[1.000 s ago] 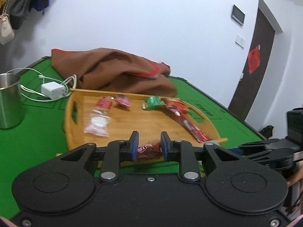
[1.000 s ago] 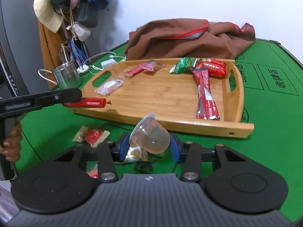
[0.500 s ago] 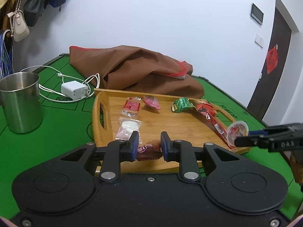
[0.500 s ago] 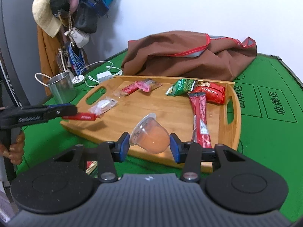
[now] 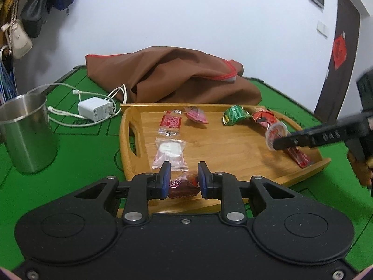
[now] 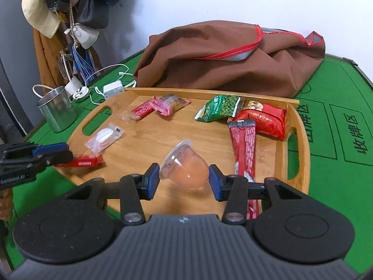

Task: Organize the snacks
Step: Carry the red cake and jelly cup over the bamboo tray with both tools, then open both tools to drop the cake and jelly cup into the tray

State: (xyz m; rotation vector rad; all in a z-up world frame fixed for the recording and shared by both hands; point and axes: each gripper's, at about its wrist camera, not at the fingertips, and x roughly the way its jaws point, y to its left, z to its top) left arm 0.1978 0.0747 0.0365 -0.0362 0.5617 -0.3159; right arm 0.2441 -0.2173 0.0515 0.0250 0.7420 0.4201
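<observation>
Snacks mostly sit on the bamboo tray (image 6: 303, 154) already. My right gripper (image 6: 184, 177) grips a jelly cup (image 6: 186, 170) above it, left gripper (image 5: 183, 182) pinches a red candy bar (image 6: 81, 162) over the near rim; I'd guess just these two remain.

tray (image 6: 303, 163): honey-coloured wood
table (image 6: 338, 93): green, black line markings
cloth (image 6: 221, 56): brown, red trim
jelly cup (image 6: 186, 170): clear, orange
far-right packet (image 6: 263, 119): red
</observation>
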